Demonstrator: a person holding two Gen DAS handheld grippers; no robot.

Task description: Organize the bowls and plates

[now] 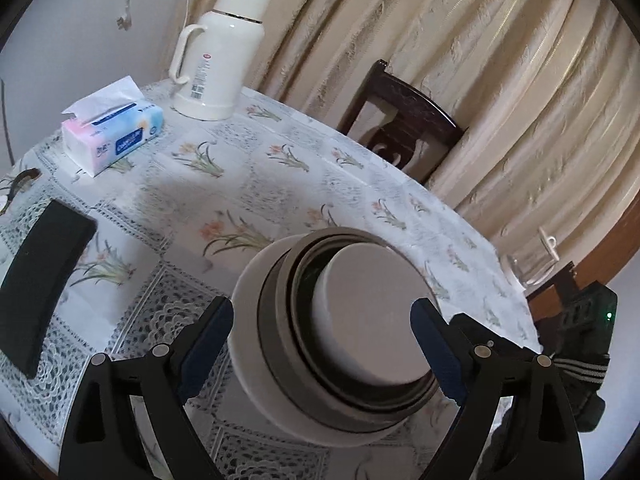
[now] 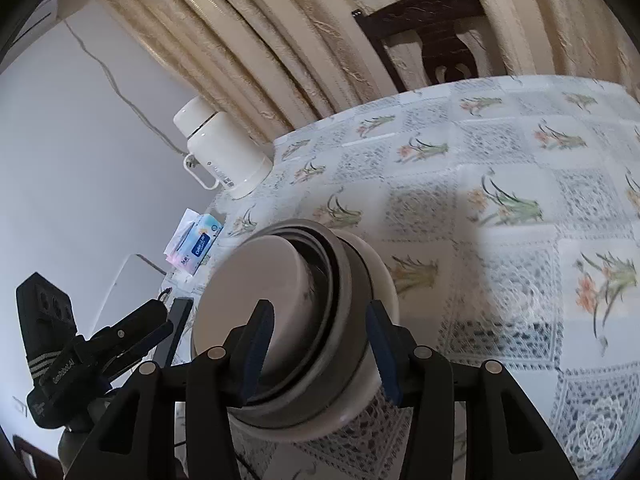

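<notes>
I hold the stack of bowls (image 2: 296,332) near the table's (image 1: 360,184) edge with my right gripper (image 2: 318,344), jaws closed over its rim to steady it. My left gripper (image 1: 322,344) is open around it, not touching.

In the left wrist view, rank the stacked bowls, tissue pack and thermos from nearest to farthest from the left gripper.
1. Stacked bowls, between the left gripper's fingers.
2. Tissue pack, farther back at left on the table.
3. Thermos, farthest, at the table's back edge, just right of the tissues.
</notes>
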